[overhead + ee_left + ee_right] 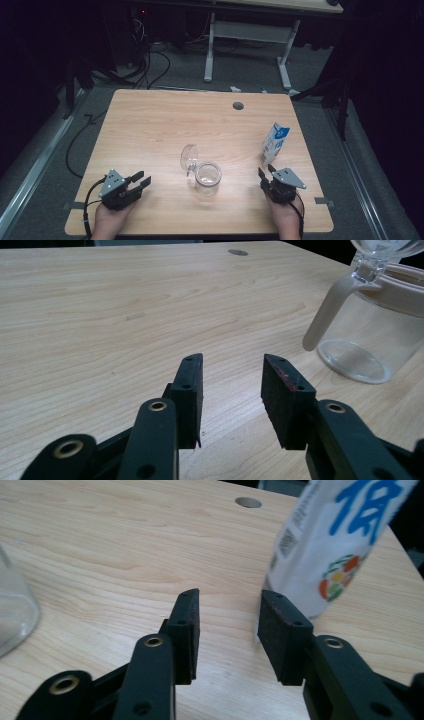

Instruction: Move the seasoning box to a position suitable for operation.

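A clear glass jar (208,178) with its hinged lid (189,156) flipped up stands near the middle of the wooden table (150,125). In the left gripper view the jar (372,330) is at the upper right. A white and blue carton (275,143) stands upright at the right. My left gripper (141,180) rests low at the front left, open, nothing between its jaws (232,390). My right gripper (265,171) sits at the front right just in front of the carton (340,545), open and empty, with the gap (227,630) left of the carton.
A round cable hole (238,105) lies near the table's far edge. Beyond it stand a white desk frame (250,35) and cables on the floor. Bare wood stretches across the left and far parts of the table.
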